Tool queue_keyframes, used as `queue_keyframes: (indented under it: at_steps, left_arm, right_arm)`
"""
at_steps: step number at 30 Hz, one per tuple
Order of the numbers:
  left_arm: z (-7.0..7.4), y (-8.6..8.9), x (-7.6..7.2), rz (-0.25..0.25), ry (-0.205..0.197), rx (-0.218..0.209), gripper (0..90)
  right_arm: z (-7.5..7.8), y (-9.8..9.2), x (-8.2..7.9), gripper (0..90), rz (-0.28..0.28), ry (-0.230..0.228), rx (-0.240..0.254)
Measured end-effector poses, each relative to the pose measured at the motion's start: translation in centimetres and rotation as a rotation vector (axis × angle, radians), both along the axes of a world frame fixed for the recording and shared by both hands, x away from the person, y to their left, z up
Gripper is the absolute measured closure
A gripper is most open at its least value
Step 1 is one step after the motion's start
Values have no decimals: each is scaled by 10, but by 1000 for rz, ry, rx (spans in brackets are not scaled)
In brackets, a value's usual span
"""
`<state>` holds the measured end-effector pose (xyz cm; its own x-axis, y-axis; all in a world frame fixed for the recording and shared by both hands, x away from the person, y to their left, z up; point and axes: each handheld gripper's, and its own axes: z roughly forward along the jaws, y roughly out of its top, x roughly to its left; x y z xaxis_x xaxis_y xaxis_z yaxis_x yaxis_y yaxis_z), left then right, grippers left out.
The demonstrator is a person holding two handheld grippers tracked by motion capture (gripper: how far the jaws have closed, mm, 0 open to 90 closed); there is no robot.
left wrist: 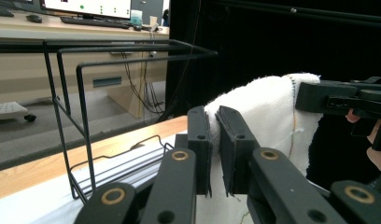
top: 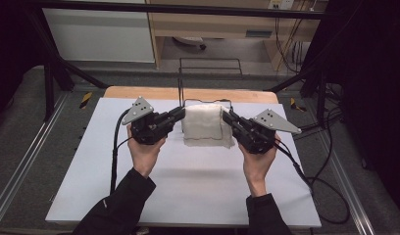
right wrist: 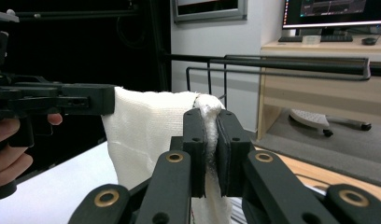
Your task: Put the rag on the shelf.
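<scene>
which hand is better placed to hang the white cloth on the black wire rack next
Neither clearly: the left gripper and right gripper each pinch a top corner of the white cloth, level, just before the black wire rack.

We see a white cloth (top: 204, 124) with a waffle-like weave and a thin reddish stitch line along its hem. The left gripper (top: 179, 114) and right gripper (top: 226, 117) are black, with brass-coloured rivets and grey plates on top. The wire rack (top: 210, 81) is black. The table (top: 198, 186) is white with a light wooden far edge. The sleeves (top: 120, 208) are black.
</scene>
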<state>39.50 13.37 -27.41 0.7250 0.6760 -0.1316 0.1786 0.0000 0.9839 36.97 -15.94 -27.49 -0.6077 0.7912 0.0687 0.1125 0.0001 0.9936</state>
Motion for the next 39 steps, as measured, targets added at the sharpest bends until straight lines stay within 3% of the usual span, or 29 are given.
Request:
queue_keyframes:
  at_steps: [24,39]
  left_arm:
    - [41,-5,25,39,-66,-60,830]
    - [67,-11,41,51,-103,-95,830]
  right_arm:
    - [45,4,23,838,-51,-85,2]
    - [71,1,41,839,-75,-120,29]
